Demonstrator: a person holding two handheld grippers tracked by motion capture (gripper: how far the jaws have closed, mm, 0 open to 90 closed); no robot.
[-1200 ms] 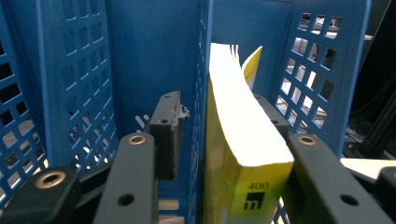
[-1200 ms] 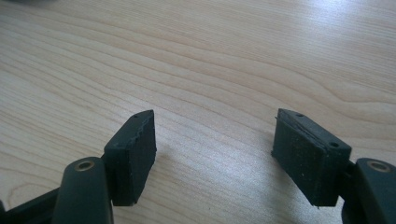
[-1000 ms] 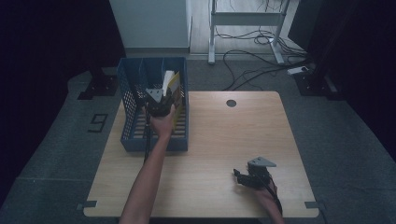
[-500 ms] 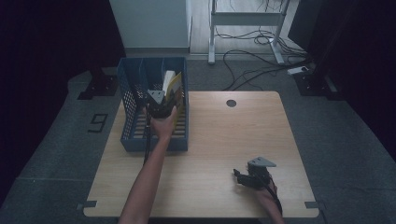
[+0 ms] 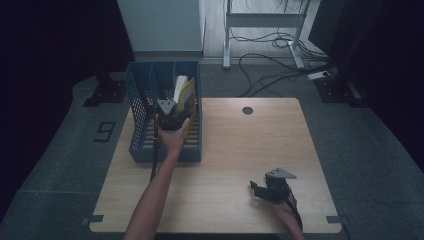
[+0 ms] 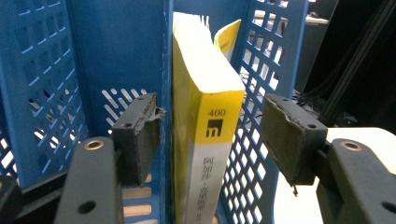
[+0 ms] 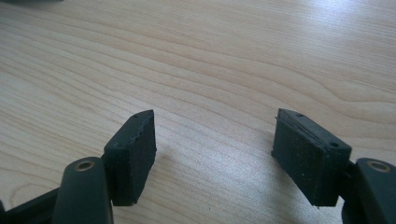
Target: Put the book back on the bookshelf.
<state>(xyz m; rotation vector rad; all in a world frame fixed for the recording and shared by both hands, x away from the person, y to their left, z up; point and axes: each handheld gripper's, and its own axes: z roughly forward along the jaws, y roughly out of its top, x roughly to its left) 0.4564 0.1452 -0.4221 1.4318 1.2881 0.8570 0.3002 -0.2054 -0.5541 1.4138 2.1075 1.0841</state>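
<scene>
high view: my left gripper point(image 5: 172, 116) is over the blue rack point(image 5: 137, 115) on the worktop point(image 5: 240, 150); my right gripper point(image 5: 267, 189) rests low | left gripper view: jaws just opened, wide apart around the yellow book point(image 6: 205, 126) standing in the rack, not pressing | right gripper view: jaws open, holding nothing

- High view: fixed above the near side, facing forward and down, far enough to take in the whole table point(image 5: 225, 150) and the floor beyond.
- Left gripper view: riding on the left gripper point(image 6: 212, 135), close up against the yellow book point(image 6: 205, 121) in the blue rack point(image 6: 116, 51) (both also visible from above).
- Right gripper view: riding on the right gripper point(image 7: 215, 154), low over bare tabletop, very near.
</scene>
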